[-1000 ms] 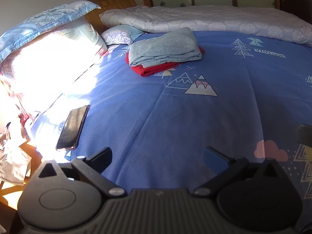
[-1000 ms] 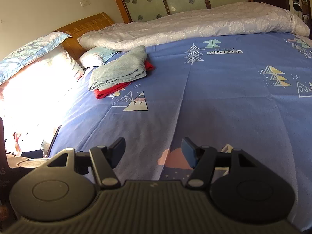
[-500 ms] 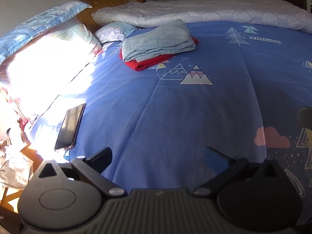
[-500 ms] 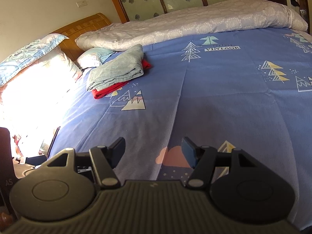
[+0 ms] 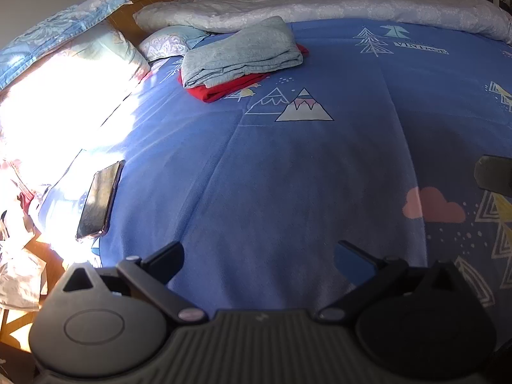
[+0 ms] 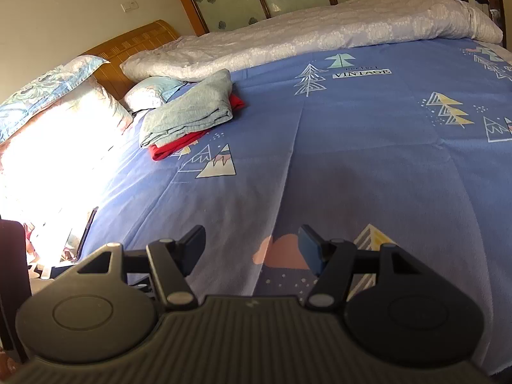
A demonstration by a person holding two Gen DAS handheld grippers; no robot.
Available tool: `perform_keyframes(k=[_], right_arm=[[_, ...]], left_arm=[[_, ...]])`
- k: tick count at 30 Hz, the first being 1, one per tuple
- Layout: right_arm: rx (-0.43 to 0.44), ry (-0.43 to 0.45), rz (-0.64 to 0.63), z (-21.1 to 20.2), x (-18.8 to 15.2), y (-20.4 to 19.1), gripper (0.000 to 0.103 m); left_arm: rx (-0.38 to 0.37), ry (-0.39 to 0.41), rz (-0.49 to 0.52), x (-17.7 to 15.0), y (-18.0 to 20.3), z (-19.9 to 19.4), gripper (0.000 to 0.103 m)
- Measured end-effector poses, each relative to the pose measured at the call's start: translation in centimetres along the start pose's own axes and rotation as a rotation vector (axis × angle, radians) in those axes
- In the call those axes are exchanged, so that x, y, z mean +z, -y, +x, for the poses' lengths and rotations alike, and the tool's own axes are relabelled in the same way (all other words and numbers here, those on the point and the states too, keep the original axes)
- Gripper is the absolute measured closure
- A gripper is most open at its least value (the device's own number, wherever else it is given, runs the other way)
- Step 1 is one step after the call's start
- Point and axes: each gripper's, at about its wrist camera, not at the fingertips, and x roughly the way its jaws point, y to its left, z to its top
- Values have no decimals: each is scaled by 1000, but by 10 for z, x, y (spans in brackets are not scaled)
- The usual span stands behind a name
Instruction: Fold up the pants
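A folded pale grey-blue garment [image 5: 243, 54] [image 6: 192, 112] lies on top of a folded red garment [image 5: 224, 88] [image 6: 179, 144] at the far left of the blue printed bedsheet [image 5: 288, 166] [image 6: 352, 160], near the pillows. My left gripper [image 5: 259, 252] hovers open over the near part of the sheet, nothing between its fingers. My right gripper [image 6: 252, 240] is also open and empty, above a pink cloud print. Both are far from the folded stack. A dark part of the right gripper shows at the left wrist view's right edge [image 5: 494, 176].
A phone [image 5: 100, 196] lies near the bed's left edge in bright sun. Pillows [image 5: 80, 64] [image 6: 64, 96] lean on the wooden headboard [image 6: 134, 48]. A white quilt [image 5: 336, 6] [image 6: 304, 38] is bunched along the far side. Crumpled cloth [image 5: 19, 268] lies off the bed, left.
Both views have tilted and shifted slightly over the bed; the folded stack sits a little differently in frame. Both grippers stay open and empty.
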Motion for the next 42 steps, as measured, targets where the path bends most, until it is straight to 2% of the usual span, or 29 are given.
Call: perform_keyframes(k=[21, 33, 42], right_arm=[[-3, -9, 24, 1, -1, 5, 36], [-4, -9, 25, 1, -1, 5, 36], [-4, -7, 21, 0, 0, 4, 36]], left_arm=[[-17, -10, 59, -5, 13, -1, 0], [-26, 9, 48, -3, 12, -7, 0], [-3, 14, 42, -2, 9, -6, 0]])
